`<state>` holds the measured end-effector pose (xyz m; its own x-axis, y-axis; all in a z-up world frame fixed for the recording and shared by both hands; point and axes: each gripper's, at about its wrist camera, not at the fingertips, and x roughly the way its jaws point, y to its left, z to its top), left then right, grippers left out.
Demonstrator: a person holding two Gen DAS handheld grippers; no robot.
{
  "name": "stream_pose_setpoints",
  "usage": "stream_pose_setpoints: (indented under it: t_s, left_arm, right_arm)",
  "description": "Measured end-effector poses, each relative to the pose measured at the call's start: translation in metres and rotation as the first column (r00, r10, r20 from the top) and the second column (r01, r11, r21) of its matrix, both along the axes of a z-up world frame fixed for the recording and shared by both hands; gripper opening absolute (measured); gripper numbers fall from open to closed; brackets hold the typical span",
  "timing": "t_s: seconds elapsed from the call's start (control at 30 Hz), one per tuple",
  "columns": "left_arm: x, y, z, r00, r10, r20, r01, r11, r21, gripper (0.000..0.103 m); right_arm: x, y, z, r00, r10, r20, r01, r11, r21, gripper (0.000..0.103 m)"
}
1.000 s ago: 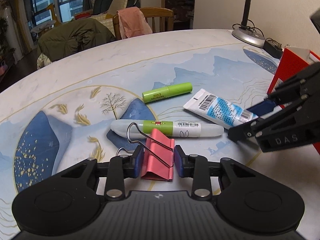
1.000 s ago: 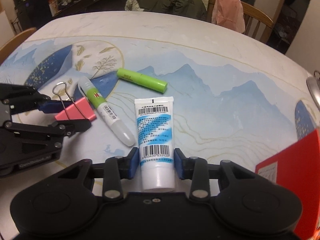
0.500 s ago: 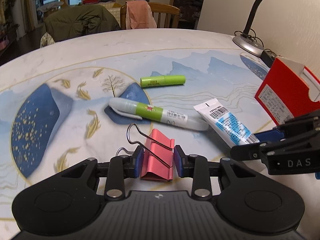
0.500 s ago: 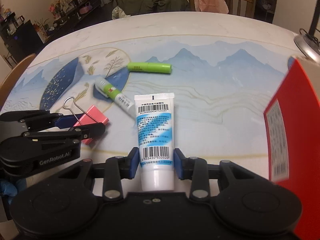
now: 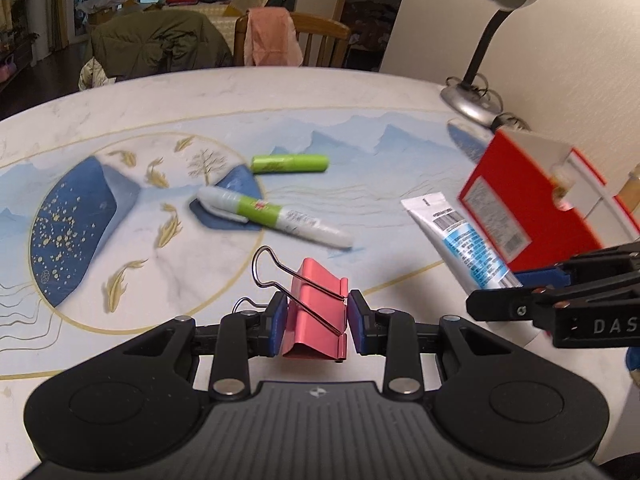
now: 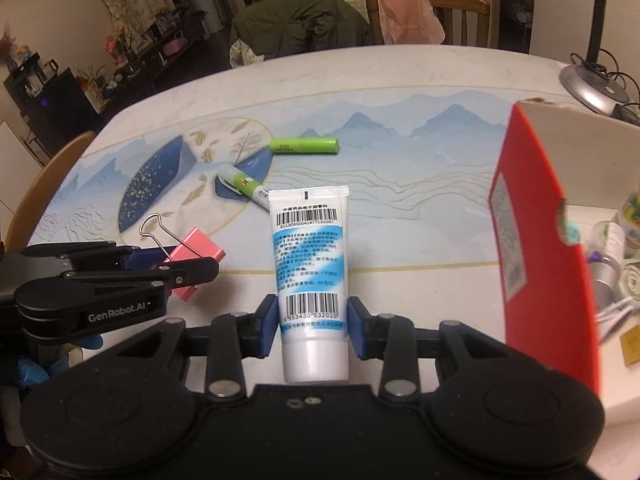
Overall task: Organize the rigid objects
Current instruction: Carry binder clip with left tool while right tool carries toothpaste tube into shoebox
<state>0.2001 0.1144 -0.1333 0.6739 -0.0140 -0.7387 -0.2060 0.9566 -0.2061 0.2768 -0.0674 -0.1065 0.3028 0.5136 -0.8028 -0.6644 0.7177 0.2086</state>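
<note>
The tube (image 6: 310,276), pinched in my right gripper (image 6: 312,322), points its crimped end away from me; the red box (image 6: 536,240) stands close on its right. My left gripper (image 5: 316,322) pinches the pink clip (image 5: 316,312) above the table (image 5: 280,96).

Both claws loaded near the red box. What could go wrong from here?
1. The right claw grips the ointment tube near its cap end; the long free end may catch the red box wall.
2. The left claw holds the pink binder clip close beside the right claw, so they may collide.
</note>
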Motion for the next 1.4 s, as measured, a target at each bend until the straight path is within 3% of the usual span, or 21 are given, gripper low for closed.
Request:
stream_pose_setpoints:
  t_s: [0.23, 0.67, 1.03, 1.4]
  left_arm:
    - [-0.001, -0.025, 0.038, 0.998, -0.024, 0.062, 0.026, 0.999, -0.033, 0.031]
    - [0.028, -0.1, 0.081, 0.977, -0.161, 0.138, 0.162, 0.987, 0.003, 0.031]
    - [0.072, -0.17, 0.087, 0.954, -0.266, 0.136, 0.261, 0.964, 0.053, 0.031]
    - [0.114, -0.226, 0.075, 0.939, -0.332, 0.091, 0.324, 0.941, 0.093, 0.031]
  right_arm:
    - [-0.004, -0.024, 0.024, 1.0, -0.023, 0.015, 0.022, 0.999, 0.045, 0.035]
    - [0.013, -0.089, 0.05, 0.992, -0.118, 0.054, 0.111, 0.986, 0.125, 0.035]
    - [0.041, -0.171, 0.055, 0.967, -0.245, 0.074, 0.233, 0.962, 0.143, 0.035]
    - [0.078, -0.237, 0.045, 0.938, -0.333, 0.095, 0.323, 0.94, 0.109, 0.035]
